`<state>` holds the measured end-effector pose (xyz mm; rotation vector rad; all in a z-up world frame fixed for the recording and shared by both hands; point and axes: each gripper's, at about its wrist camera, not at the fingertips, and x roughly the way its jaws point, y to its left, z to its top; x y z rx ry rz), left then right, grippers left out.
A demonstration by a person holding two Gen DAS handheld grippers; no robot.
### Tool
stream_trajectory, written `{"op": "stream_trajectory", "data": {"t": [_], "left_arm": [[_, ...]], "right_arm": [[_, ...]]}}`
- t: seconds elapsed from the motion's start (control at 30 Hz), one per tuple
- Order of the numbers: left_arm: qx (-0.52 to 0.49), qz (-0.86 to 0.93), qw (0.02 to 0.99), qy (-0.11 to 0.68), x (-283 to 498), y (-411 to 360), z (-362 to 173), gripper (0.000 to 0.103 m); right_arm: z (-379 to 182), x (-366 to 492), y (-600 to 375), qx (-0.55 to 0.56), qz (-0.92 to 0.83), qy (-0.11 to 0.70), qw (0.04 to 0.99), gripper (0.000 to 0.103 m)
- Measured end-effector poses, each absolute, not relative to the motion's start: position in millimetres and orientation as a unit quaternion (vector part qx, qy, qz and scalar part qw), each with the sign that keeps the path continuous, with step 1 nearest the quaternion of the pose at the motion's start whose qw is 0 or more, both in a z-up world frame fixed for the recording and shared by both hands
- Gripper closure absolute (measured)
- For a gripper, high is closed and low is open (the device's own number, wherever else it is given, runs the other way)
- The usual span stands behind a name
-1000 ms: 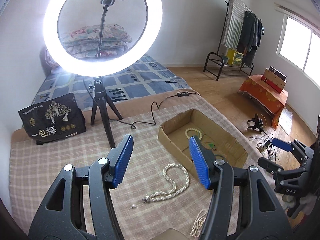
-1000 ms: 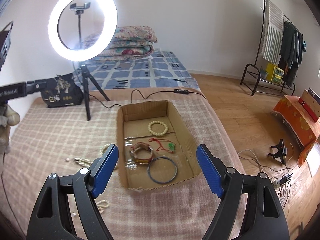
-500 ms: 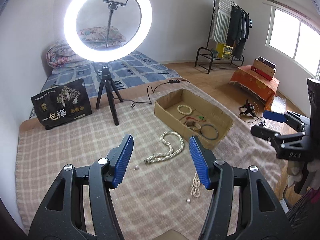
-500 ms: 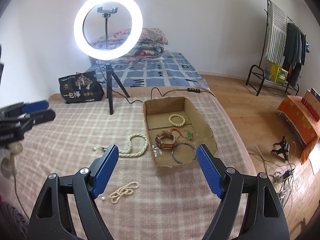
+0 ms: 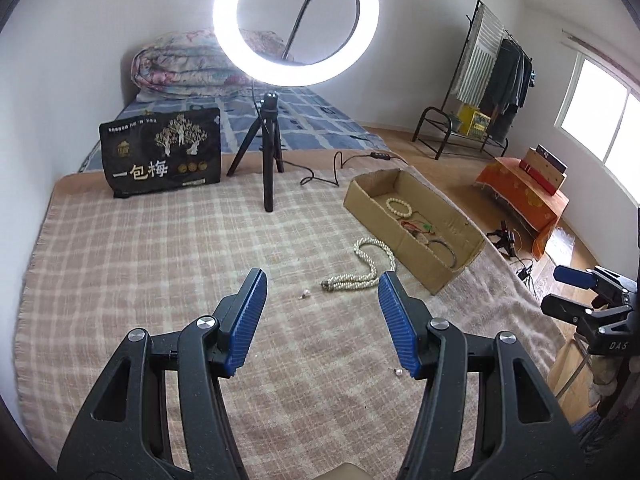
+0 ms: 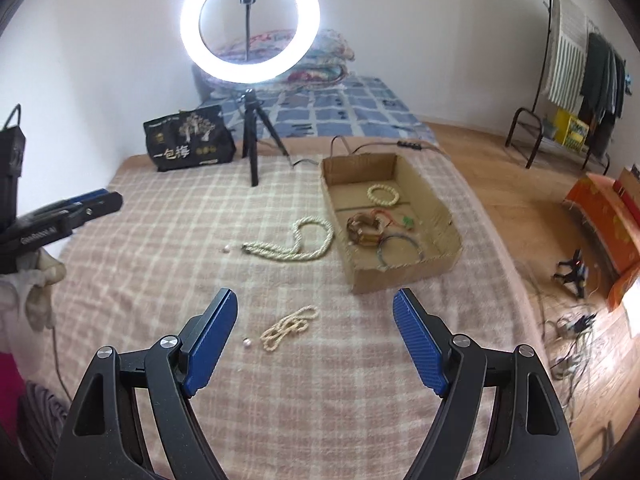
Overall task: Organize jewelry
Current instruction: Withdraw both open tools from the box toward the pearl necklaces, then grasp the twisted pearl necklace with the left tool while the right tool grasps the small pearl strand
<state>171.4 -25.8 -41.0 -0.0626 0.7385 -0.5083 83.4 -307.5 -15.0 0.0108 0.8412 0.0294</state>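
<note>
Right wrist view shows your right tongs point(image 6: 314, 320) spread wide and empty above the plaid blanket point(image 6: 160, 240), with the small tangled bead strand point(image 6: 288, 327) lying just ahead between the blue pads. Your left tongs point(image 5: 322, 308) are likewise wide open and hold nothing, hovering over the blanket short of the thick pearl rope necklace point(image 5: 366, 268), which lies beside the cardboard box point(image 5: 416, 254). In the box already sit a cream bead bracelet point(image 6: 383, 194), a brown woven band point(image 6: 362, 230), a red cord piece point(image 6: 390, 216) and a thin dark bangle point(image 6: 400, 251).

Expect both loose strands to be light and limp: they will sag and swing from whichever point you pinch. The rope necklace looks bulky and twisted, so take it where its strands bunch near the clasp end, or mid-loop, to gather several at once. The small strand is thin and knotted; close on the heap's centre. Smooth round beads may slip on ribbed pads, and the soft blanket will give under pressure. Two stray single pearls point(image 6: 247, 343) point(image 6: 226, 249) are tiny and would likely roll.
</note>
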Motion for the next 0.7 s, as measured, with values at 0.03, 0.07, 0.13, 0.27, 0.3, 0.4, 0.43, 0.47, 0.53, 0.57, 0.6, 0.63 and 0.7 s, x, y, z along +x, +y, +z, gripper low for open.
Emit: {"op": "stream_trajectory", "data": {"t": [0.03, 0.07, 0.13, 0.27, 0.3, 0.4, 0.43, 0.47, 0.53, 0.57, 0.6, 0.63, 0.7], "left_arm": [[-0.029, -0.247, 0.9, 0.358, 171, -26, -44, 0.043], [-0.027, -0.248, 0.899, 0.36, 170, -27, -47, 0.043], [-0.023, -0.25, 0.896, 0.367, 169, -30, -56, 0.043], [-0.023, -0.249, 0.89, 0.381, 171, -40, -73, 0.043], [-0.022, -0.249, 0.888, 0.385, 172, -42, -78, 0.043], [-0.015, -0.249, 0.883, 0.398, 178, -49, -92, 0.043], [-0.011, -0.248, 0.882, 0.4, 180, -51, -96, 0.043], [-0.008, -0.247, 0.881, 0.403, 183, -53, -99, 0.043], [-0.008, -0.252, 0.876, 0.412, 190, -59, -106, 0.043], [-0.007, -0.255, 0.873, 0.416, 194, -64, -109, 0.043], [-0.005, -0.257, 0.872, 0.417, 198, -68, -110, 0.043], [-0.006, -0.259, 0.871, 0.418, 202, -71, -112, 0.043], [-0.008, -0.265, 0.868, 0.421, 210, -78, -114, 0.043]], "right_arm": [[-18, 85, -307, 0.008, 0.015, 0.41, 0.912, 0.023], [-22, 87, -308, 0.01, 0.016, 0.411, 0.911, 0.023], [-37, 96, -312, 0.024, 0.018, 0.422, 0.906, 0.023], [-72, 112, -325, 0.069, 0.016, 0.451, 0.89, 0.023], [-81, 115, -328, 0.08, 0.012, 0.458, 0.885, 0.023], [-104, 124, -335, 0.112, 0.001, 0.478, 0.871, 0.03], [-110, 126, -336, 0.125, 0.0, 0.485, 0.866, 0.031], [-115, 127, -337, 0.133, 0.0, 0.49, 0.862, 0.031], [-124, 130, -336, 0.137, -0.001, 0.496, 0.858, 0.032], [-127, 132, -334, 0.135, -0.002, 0.497, 0.857, 0.032], [-130, 133, -333, 0.134, -0.002, 0.499, 0.856, 0.032], [-133, 135, -331, 0.135, -0.001, 0.5, 0.855, 0.032], [-139, 140, -325, 0.137, 0.001, 0.504, 0.853, 0.033]]}}
